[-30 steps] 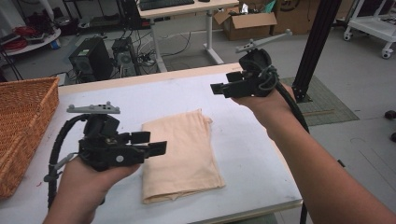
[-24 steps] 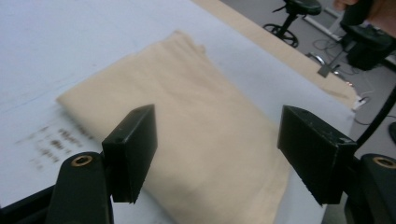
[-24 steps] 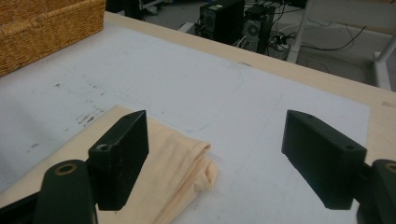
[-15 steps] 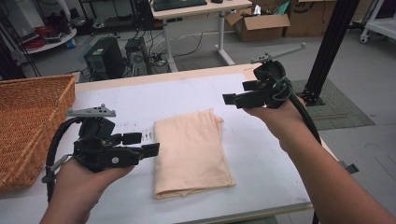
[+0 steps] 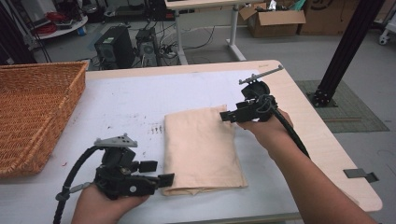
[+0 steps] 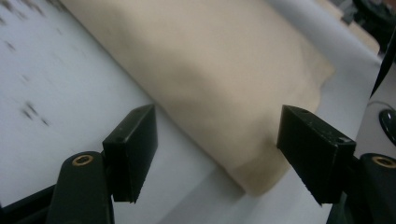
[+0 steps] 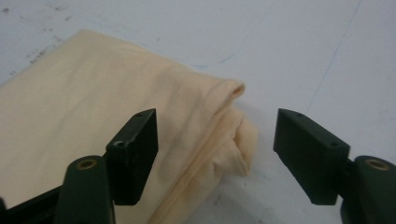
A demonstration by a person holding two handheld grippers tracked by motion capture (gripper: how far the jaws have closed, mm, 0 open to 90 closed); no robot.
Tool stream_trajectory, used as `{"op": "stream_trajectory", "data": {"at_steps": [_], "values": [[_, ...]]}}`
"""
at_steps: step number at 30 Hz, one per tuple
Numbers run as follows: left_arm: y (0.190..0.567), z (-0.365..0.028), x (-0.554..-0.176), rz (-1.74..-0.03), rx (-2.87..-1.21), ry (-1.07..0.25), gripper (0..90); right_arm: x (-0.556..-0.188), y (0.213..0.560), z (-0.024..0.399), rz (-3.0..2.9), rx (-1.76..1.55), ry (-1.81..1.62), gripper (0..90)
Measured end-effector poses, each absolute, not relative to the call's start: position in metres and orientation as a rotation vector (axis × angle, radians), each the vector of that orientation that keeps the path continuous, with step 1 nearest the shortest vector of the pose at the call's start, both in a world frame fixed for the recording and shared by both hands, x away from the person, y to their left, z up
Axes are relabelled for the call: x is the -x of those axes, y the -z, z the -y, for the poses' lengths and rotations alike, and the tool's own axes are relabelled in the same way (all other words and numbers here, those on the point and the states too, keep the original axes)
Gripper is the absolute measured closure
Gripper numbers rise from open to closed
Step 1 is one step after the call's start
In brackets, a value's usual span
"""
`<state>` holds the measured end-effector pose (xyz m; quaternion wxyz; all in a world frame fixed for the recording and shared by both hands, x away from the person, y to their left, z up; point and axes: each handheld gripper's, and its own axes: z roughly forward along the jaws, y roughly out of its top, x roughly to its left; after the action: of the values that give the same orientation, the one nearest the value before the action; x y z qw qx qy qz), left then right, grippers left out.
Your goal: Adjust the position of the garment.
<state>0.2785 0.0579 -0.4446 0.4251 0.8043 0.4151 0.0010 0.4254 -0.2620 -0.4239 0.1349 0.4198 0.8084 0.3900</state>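
left gripper: jaws stand wide apart, nothing pinched. in the left gripper view they straddle the near corner of the folded cloth, pads clear of the fabric on both sides, the corner lying between them and a little ahead. the gripper sits low over the surface at the cloth's near left corner.

right gripper: jaws have just been closing a little from a wider spread, and stand wide with nothing held. in the right gripper view the far corner of the cloth, a rolled fold with a small open loop of hem, lies between the pads without touching either. the gripper is at the cloth's far right corner, pointing inward across it.

cloth: cream-coloured, folded to a long rectangle, flat near the middle of the white surface, long side running away from the person. a wicker basket sits at the left edge, well apart from the cloth.

step in hand, as i judge it: approach finished, each gripper lined up on one of two diagonal corners, pre-grasp.

next move calls for: lower each pair until the bottom pad slides under the fabric edge, then close on all layers together. the far corner's loose roll could slip or let only the top layer be taken; the near corner looks thin and flat, so the pad needs to stay tight to the surface.
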Motion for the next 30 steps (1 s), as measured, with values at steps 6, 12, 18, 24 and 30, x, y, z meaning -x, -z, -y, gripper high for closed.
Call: {"op": "stream_trajectory", "data": {"at_steps": [6,12,18,24,30], "values": [[0.448,-0.058,-0.265,-1.036,-2.01,-0.037,44.5,-0.432,0.441,0.261,-2.419,-1.27,-1.147,54.8],[0.452,-0.06,-0.262,-1.004,-2.013,-0.003,85.9,-0.429,0.439,0.256,-2.431,-1.202,-1.157,76.1],[0.449,-0.068,-0.268,-0.989,-1.999,0.019,86.7,-0.429,0.436,0.251,-2.417,-1.159,-1.152,79.6],[0.443,-0.09,-0.285,-1.029,-1.981,-0.015,86.5,-0.448,0.433,0.233,-2.406,-1.144,-1.178,79.9],[0.442,-0.118,-0.306,-1.086,-1.976,-0.041,86.5,-0.478,0.428,0.198,-2.416,-1.117,-1.184,79.8]]}}
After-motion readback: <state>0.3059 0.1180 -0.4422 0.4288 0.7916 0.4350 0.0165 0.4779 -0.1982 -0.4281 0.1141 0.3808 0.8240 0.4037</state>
